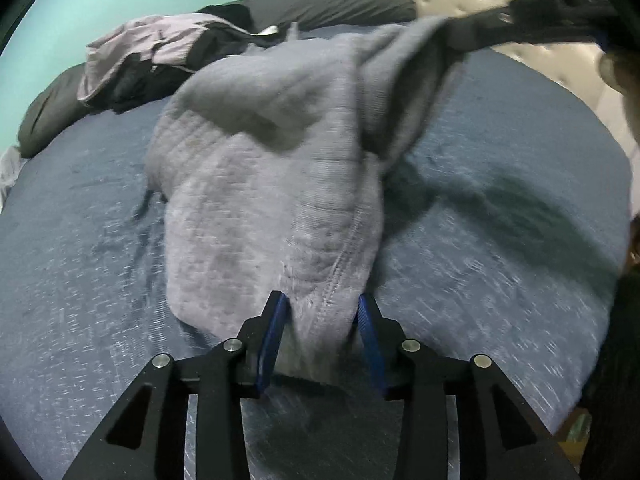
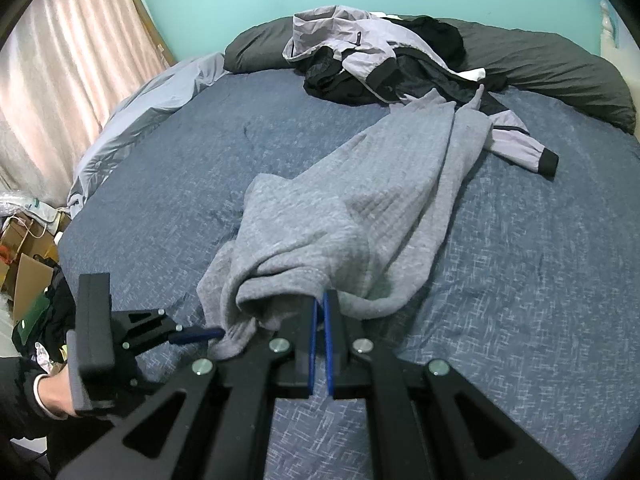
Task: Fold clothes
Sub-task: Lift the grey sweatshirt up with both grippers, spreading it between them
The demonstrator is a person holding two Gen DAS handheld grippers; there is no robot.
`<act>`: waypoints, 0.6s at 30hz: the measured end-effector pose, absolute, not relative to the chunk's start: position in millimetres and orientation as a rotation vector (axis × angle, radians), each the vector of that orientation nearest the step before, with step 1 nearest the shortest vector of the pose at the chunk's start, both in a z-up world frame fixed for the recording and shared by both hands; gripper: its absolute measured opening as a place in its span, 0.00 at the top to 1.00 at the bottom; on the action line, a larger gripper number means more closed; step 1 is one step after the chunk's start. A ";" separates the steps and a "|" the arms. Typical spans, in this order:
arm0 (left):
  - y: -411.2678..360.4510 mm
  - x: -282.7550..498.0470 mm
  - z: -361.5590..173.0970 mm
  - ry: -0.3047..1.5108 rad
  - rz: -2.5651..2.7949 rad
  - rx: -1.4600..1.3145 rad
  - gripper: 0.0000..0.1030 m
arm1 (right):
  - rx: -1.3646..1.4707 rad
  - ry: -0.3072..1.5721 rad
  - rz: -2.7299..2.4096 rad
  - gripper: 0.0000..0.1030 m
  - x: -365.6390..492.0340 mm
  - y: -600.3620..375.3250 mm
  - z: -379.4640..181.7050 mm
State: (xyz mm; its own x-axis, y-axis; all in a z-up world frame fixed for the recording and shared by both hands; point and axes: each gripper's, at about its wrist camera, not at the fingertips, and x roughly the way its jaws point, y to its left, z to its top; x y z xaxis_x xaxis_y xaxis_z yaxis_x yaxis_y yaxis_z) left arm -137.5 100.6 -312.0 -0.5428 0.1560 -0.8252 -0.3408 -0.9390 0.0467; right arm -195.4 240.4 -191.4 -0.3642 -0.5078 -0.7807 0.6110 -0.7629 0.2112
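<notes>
Holding the grey sweater (image 2: pixel 352 216) on the blue bed (image 2: pixel 540 280), my right fingers (image 2: pixel 322 300) are pressed together on a bunched edge to anchor it. My left fingers (image 1: pixel 322 312) are spread apart around the hem without pinching, probably to regrip. No brand or writing is readable anywhere.

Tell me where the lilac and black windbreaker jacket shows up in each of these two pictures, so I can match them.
Left wrist view: the lilac and black windbreaker jacket lies crumpled at the upper left, beyond the grey knitted sweater.
Right wrist view: the jacket sits at the top centre, one sleeve trailing to the right, again beyond the sweater.
Shared landmark: the long dark grey pillow behind the jacket, against the turquoise wall.
</notes>
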 end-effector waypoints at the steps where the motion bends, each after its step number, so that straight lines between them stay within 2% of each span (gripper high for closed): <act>1: 98.3 -139.7 -313.4 0.295 2.528 -1.321 0.61 | 1.174 0.148 -2.143 0.97 -195.8 241.4 -192.2; 3: 93.7 -144.1 -316.1 0.301 2.550 -1.330 0.65 | 1.174 0.149 -2.141 0.97 -196.2 242.6 -193.2; 4: 90.0 -145.5 -314.2 0.291 2.558 -1.327 0.79 | 1.174 0.152 -2.140 0.97 -196.6 243.0 -193.9; 5: 86.3 -146.9 -312.3 0.281 2.567 -1.324 0.87 | 1.176 0.149 -2.141 0.97 -197.0 243.9 -194.8; 12: 48.9 -153.5 -252.2 0.237 2.683 -1.202 0.90 | 1.123 0.130 -2.161 0.97 -195.1 248.8 -185.0; 18: 18.8 -160.9 -167.4 0.266 2.803 -1.056 0.90 | 1.010 0.138 -2.177 0.97 -188.7 242.6 -133.6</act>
